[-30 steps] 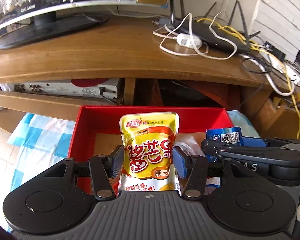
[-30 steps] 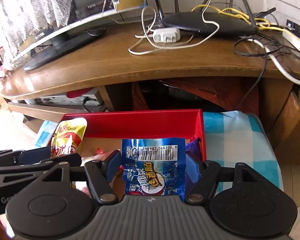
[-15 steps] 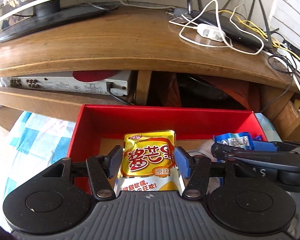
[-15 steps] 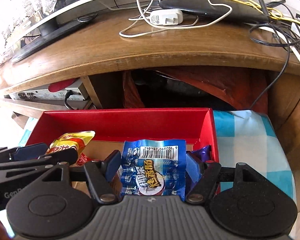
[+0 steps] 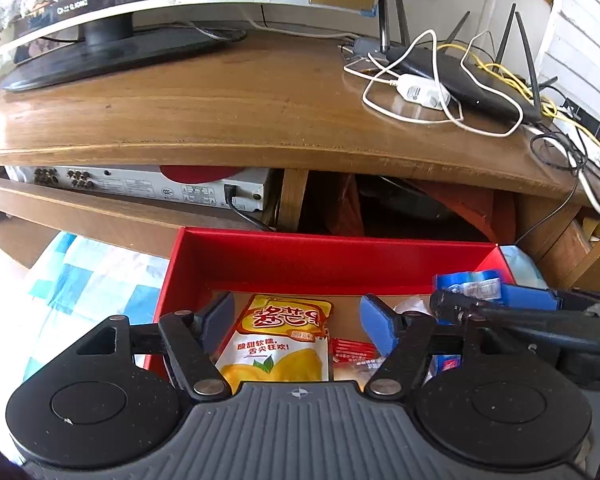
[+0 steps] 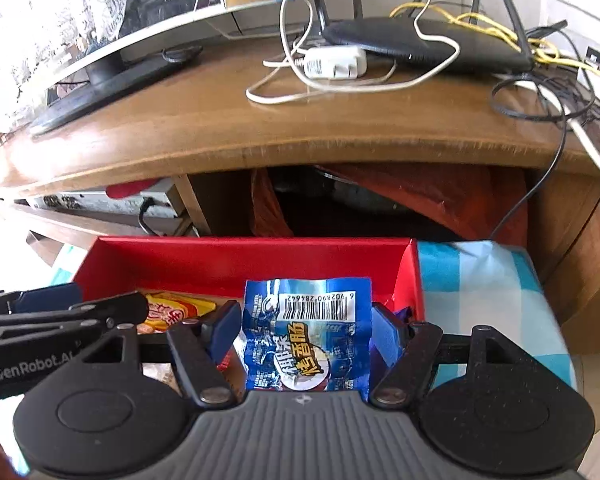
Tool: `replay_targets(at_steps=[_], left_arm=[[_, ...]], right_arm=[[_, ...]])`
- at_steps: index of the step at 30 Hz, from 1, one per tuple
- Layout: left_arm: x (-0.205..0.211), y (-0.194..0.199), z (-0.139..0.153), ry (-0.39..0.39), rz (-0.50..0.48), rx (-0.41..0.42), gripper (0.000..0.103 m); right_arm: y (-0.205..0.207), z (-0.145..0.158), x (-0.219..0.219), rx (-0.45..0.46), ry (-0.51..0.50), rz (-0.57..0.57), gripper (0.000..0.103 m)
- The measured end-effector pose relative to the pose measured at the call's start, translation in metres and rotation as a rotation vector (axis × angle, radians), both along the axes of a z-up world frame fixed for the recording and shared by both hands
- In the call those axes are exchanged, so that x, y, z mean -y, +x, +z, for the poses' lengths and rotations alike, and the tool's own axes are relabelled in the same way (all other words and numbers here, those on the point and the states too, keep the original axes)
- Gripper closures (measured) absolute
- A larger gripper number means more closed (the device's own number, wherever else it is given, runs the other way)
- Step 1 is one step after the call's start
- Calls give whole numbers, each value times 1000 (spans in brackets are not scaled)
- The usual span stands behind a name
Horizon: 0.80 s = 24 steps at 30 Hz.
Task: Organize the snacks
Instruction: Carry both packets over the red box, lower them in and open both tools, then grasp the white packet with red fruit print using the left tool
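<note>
A red box point(image 5: 324, 258) sits on a blue checked cloth in front of a wooden TV stand; it also shows in the right wrist view point(image 6: 228, 260). My left gripper point(image 5: 296, 316) is open over the box. A yellow mango snack pouch point(image 5: 280, 340) lies flat on the box floor between its fingers, free of the pads. My right gripper point(image 6: 304, 320) is shut on a blue snack packet point(image 6: 308, 340) with a barcode, held over the box's right side. The yellow pouch shows at the left in the right wrist view point(image 6: 176, 308).
Other small wrappers point(image 5: 352, 354) lie in the box. The wooden stand top point(image 5: 240, 100) carries a TV base point(image 5: 112, 52), a router point(image 5: 460, 76) and tangled cables. A silver player point(image 5: 140, 184) sits on the shelf below. Blue checked cloth point(image 6: 484, 280) lies beside the box.
My left gripper opened and let go of the yellow pouch, which now lies in the box. My right gripper lowered toward the box, still holding the blue packet.
</note>
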State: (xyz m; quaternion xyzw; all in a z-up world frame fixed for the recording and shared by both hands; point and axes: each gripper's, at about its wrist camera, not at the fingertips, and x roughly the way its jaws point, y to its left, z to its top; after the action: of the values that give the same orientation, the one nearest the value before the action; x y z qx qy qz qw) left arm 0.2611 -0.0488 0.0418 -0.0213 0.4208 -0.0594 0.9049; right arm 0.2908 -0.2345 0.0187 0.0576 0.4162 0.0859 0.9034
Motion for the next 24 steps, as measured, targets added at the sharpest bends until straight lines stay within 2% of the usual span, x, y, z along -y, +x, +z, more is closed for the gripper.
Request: replay_targets(at_steps=[10, 17, 24], left_arm=[[-5, -30, 19, -48, -27, -6, 24], [-3, -70, 25, -80, -83, -40, 23], [1, -116, 13, -103, -150, -114, 21]], right_arm=[[-26, 23, 9, 32, -3, 11, 19], [-77, 29, 25, 22, -13, 17, 19], [-125, 23, 43, -21, 9, 25, 19]])
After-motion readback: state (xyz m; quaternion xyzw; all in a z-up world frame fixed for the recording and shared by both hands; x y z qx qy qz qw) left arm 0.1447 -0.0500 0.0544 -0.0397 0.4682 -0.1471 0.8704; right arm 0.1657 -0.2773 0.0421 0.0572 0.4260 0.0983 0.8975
